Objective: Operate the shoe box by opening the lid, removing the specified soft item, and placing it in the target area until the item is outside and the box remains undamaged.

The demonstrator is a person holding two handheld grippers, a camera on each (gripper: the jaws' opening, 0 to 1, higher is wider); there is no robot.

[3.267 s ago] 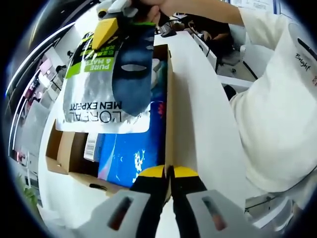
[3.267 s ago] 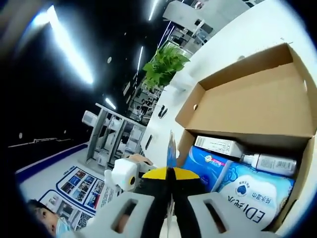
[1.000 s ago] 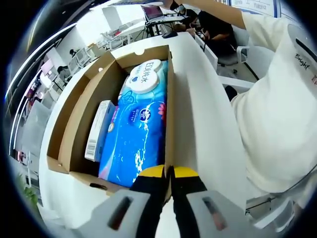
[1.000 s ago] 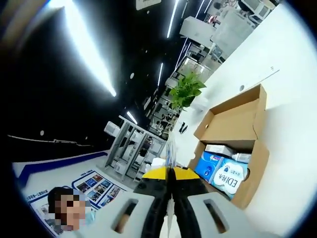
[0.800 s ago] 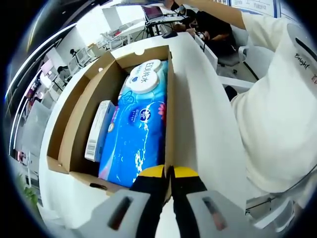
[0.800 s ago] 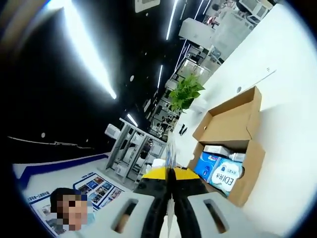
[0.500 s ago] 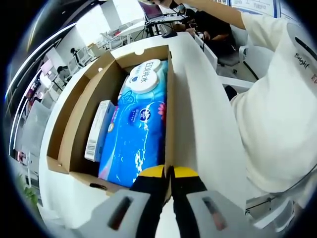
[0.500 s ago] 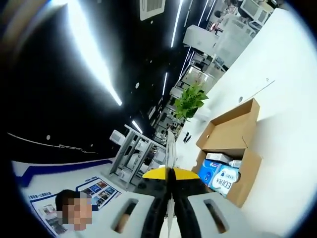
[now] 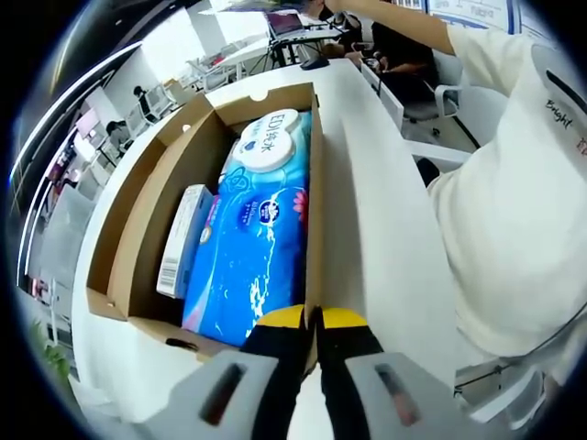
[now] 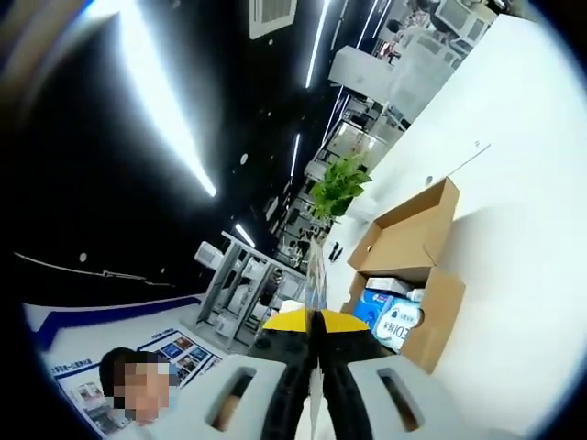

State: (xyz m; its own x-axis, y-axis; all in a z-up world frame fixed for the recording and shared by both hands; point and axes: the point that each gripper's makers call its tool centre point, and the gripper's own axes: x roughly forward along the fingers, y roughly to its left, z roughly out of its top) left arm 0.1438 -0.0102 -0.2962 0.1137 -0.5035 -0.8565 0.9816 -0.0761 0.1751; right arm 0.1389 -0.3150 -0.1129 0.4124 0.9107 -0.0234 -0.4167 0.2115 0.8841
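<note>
The cardboard shoe box [image 9: 315, 183] lies open on the white table [image 9: 367, 229], its lid [image 9: 138, 211] folded out to the left. Inside are a blue wipes pack [image 9: 252, 266], a white round-topped pack [image 9: 271, 142] and a white carton [image 9: 183, 238]. My left gripper [image 9: 312, 321] is shut on the box's near side wall. My right gripper [image 10: 315, 316] is high above, shut on the thin silvery edge of a pouch [image 10: 317, 266] seen edge-on. Far below it sits the box [image 10: 431, 307] with its lid [image 10: 413, 225] up.
A person in a white shirt [image 9: 514, 202] stands close on the right of the table, one arm reaching over the box's far end. A potted plant [image 10: 337, 183] and shelving stand beyond the table [image 10: 514, 229]. Desks and chairs lie behind.
The right gripper view has drawn further from the box, which now looks smaller and lower. The left gripper and the box have not moved.
</note>
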